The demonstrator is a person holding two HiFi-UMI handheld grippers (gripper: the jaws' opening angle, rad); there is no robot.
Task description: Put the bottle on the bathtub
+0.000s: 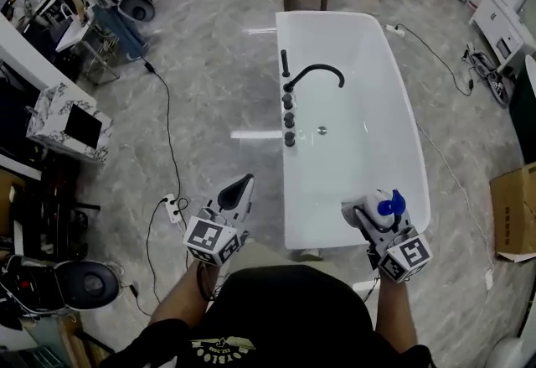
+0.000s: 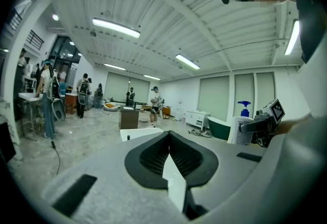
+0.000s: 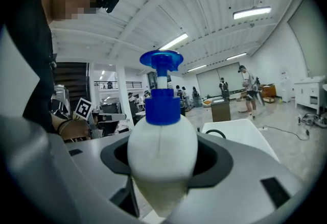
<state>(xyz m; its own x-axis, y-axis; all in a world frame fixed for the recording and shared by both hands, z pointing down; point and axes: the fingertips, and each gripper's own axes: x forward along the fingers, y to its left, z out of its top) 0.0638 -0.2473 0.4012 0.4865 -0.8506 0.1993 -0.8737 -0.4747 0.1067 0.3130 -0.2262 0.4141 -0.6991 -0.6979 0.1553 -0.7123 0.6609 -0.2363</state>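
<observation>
while at the bathtub point(image 1: 400, 98), right gripper point(image 1: 369, 213) jaws on bottle point(image 3: 162, 150) — left gripper point(image 1: 239, 189) jaws together

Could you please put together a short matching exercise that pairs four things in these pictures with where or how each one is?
Things:
1. bottle
2. left gripper
3. black faucet
4. cardboard box

Place or state:
A. on the floor beside the bathtub
B. shut, with nothing in it
C. clamped in the right gripper
D. mounted on the bathtub rim

Pairs: 1-C, 2-B, 3-D, 4-A.
</observation>
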